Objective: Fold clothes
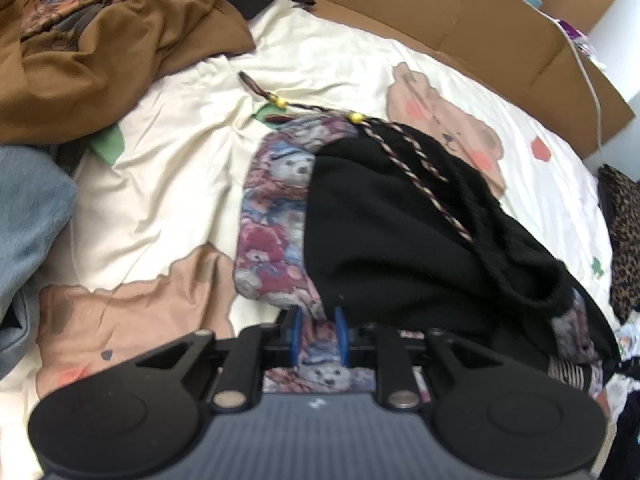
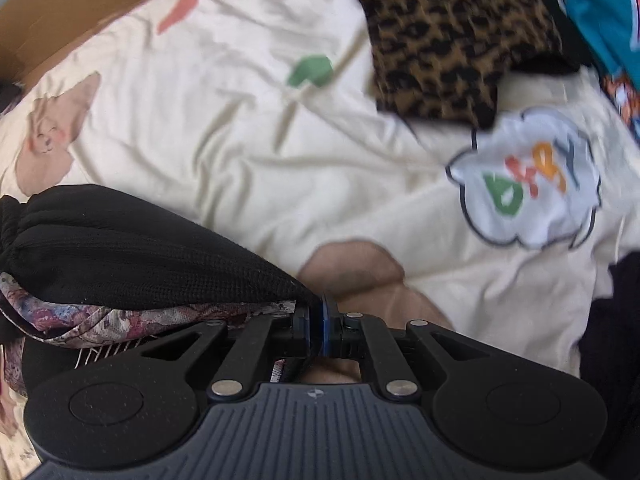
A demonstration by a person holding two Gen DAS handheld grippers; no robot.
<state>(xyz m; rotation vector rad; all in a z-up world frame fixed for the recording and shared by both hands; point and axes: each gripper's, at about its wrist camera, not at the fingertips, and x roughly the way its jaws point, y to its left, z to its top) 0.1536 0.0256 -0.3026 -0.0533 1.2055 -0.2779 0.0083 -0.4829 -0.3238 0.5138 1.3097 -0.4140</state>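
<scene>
A black knit garment (image 1: 400,232) with a teddy-bear print lining (image 1: 276,208) lies bunched on the cream bear-print bedsheet (image 1: 180,184). Braided cords with yellow beads (image 1: 416,160) trail across its top. My left gripper (image 1: 318,334) points down at its near edge. The blue pads stand a little apart, with the printed fabric lying between them and not pinched. In the right wrist view the same garment (image 2: 120,248) stretches off to the left. My right gripper (image 2: 316,328) is shut on its corner, black knit and printed edge pinched between the pads.
A brown garment (image 1: 100,52) and a blue-grey one (image 1: 28,216) are heaped at the left. Flattened cardboard (image 1: 440,12) runs along the far side, with a white cable (image 1: 592,80) over it. A leopard-print piece (image 2: 452,32), a teal garment (image 2: 600,8) and dark cloth (image 2: 616,320) lie at the right.
</scene>
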